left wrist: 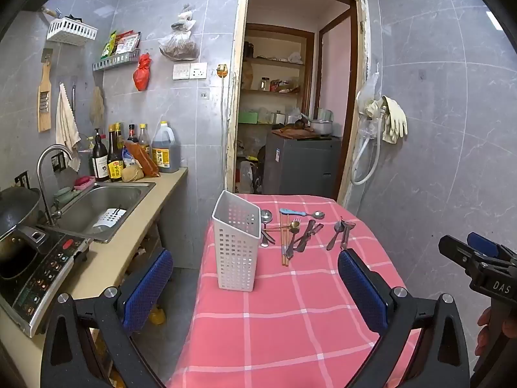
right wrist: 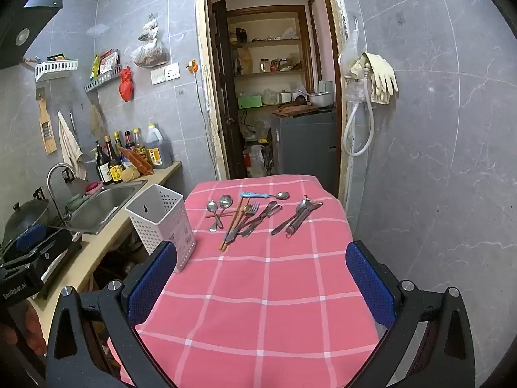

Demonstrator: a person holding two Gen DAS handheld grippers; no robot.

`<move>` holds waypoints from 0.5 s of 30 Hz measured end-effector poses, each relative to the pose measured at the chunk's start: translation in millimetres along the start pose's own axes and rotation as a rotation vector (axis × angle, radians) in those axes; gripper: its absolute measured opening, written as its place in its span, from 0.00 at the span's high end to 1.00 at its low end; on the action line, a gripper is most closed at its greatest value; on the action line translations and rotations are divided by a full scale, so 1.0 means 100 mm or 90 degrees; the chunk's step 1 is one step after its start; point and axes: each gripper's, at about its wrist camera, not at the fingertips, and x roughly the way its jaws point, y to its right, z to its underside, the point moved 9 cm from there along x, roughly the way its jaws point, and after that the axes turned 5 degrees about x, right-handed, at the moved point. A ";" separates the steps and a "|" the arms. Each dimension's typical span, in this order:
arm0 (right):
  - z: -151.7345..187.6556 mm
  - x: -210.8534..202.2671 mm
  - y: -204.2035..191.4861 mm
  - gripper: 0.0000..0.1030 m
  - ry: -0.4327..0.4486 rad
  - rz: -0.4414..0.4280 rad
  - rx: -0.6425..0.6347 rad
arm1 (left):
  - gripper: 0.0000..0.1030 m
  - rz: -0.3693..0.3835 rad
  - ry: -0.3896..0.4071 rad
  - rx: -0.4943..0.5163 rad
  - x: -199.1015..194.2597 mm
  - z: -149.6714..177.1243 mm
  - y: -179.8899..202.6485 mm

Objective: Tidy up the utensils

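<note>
Right wrist view — mixed metal utensils (right wrist: 250, 215) in a loose heap

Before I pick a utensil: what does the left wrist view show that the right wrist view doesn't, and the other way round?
Only the left wrist view shows the induction cooker beside the sink, and a white perforated insert lying in the sink. It also catches the right claw at its edge.

Only the right wrist view shows the range hood at upper left, the keyhole slot in the white utensil basket, and the left claw.

Both show the pink checked tablecloth, the loose utensils, the peeler, and both claws open, holding nothing.
</note>
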 end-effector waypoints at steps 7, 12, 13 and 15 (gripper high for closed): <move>0.00 -0.01 -0.01 0.01 0.004 0.000 0.000 | 0.00 -0.002 0.002 -0.001 -0.01 -0.01 0.00; 0.00 -0.01 -0.02 0.01 0.004 -0.001 0.000 | 0.00 0.001 0.004 0.001 -0.02 -0.02 0.01; 0.01 -0.01 -0.02 0.01 0.004 0.000 0.000 | 0.00 0.002 0.004 0.001 -0.02 -0.01 0.01; 0.01 -0.01 -0.02 0.01 0.004 0.000 0.000 | 0.00 0.002 0.004 0.001 -0.03 -0.01 0.01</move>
